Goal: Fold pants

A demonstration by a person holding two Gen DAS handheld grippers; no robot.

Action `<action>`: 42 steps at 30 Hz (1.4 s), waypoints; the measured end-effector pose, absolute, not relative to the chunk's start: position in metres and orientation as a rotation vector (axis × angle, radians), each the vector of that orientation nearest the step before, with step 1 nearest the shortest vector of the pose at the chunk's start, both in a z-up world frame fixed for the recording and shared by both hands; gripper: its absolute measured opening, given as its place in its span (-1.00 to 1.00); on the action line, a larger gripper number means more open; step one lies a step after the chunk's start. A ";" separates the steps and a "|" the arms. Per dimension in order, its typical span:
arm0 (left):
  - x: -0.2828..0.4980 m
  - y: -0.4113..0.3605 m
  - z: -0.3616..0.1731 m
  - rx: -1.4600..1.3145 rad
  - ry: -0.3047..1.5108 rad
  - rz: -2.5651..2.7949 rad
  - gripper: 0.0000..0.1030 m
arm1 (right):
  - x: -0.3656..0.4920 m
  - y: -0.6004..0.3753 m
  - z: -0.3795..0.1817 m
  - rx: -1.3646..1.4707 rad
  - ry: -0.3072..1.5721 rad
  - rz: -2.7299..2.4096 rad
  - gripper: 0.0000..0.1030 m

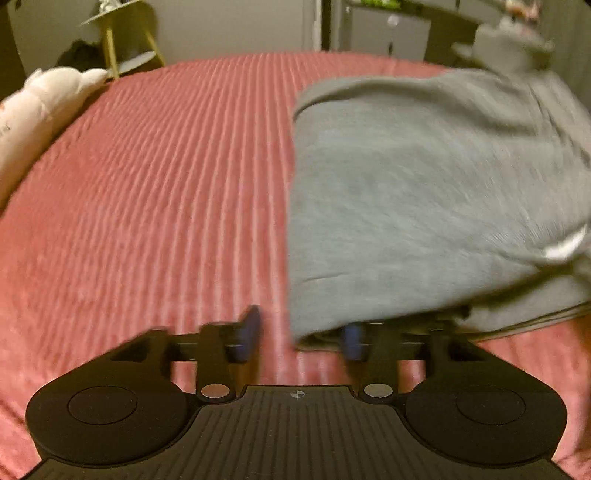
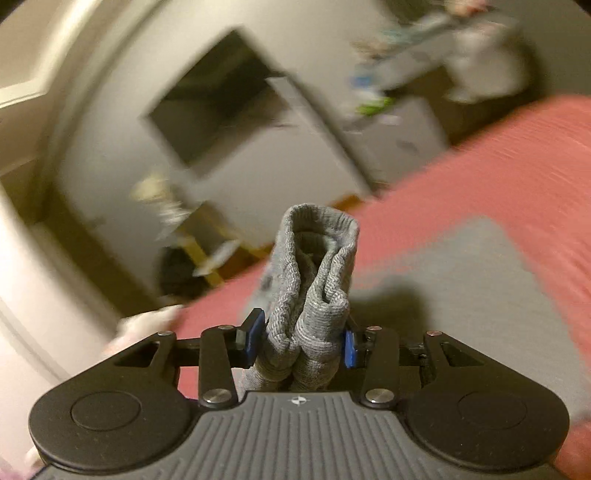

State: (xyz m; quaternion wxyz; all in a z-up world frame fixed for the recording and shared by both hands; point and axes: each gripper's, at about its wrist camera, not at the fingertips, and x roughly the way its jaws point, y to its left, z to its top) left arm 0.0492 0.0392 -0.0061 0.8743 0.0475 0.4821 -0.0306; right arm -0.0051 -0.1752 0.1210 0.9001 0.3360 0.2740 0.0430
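Grey pants (image 1: 424, 192) lie folded over on a red ribbed bedspread (image 1: 155, 206), filling the right half of the left wrist view. My left gripper (image 1: 301, 338) is open, low over the bed at the pants' near left corner; its right finger (image 1: 354, 341) is under the cloth edge, its left finger (image 1: 247, 334) beside it. My right gripper (image 2: 301, 341) is shut on a bunched ribbed part of the grey pants (image 2: 314, 273), held up above the bed, with more grey cloth (image 2: 454, 280) below. The view is blurred.
A white pillow (image 1: 40, 110) lies at the bed's left edge. A yellow-legged side table (image 1: 122, 40) and grey cabinets (image 1: 388, 33) stand beyond the bed. A grey heap (image 1: 506, 48) sits at the far right. Red bedspread fills the left half.
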 end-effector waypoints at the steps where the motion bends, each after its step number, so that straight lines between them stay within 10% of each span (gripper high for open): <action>1: 0.050 0.038 -0.006 0.109 1.012 -0.058 0.31 | -0.006 -0.189 0.101 0.729 0.614 0.038 -0.04; 8: 0.055 0.051 -0.011 0.039 1.041 -0.065 0.42 | -0.013 -0.230 0.038 1.074 0.672 0.056 0.76; 11: 0.055 0.051 -0.011 0.029 1.045 -0.062 0.42 | 0.010 -0.215 0.043 0.998 0.720 0.069 0.80; 12: 0.056 0.055 -0.013 0.029 1.044 -0.062 0.42 | 0.015 -0.208 0.045 0.958 0.726 0.070 0.76; 14: 0.058 0.057 -0.013 0.029 1.045 -0.061 0.42 | 0.020 -0.200 0.048 0.897 0.726 0.064 0.04; 21: 0.061 0.051 -0.013 0.066 1.043 -0.065 0.42 | 0.030 -0.194 0.046 0.976 0.732 0.070 0.59; 22: 0.062 0.049 -0.013 0.074 1.038 -0.066 0.42 | 0.034 -0.193 0.045 0.976 0.735 0.058 0.51; 23: 0.060 0.048 -0.011 0.082 1.030 -0.067 0.42 | 0.034 -0.190 0.045 0.965 0.745 0.044 -0.05; 35: 0.055 0.019 0.004 0.217 0.913 -0.160 0.57 | 0.032 -0.174 0.150 0.893 0.560 0.174 -0.17; 42: 0.064 0.025 0.002 0.124 0.964 -0.184 -0.52 | 0.009 -0.197 0.167 0.883 0.484 0.169 -0.17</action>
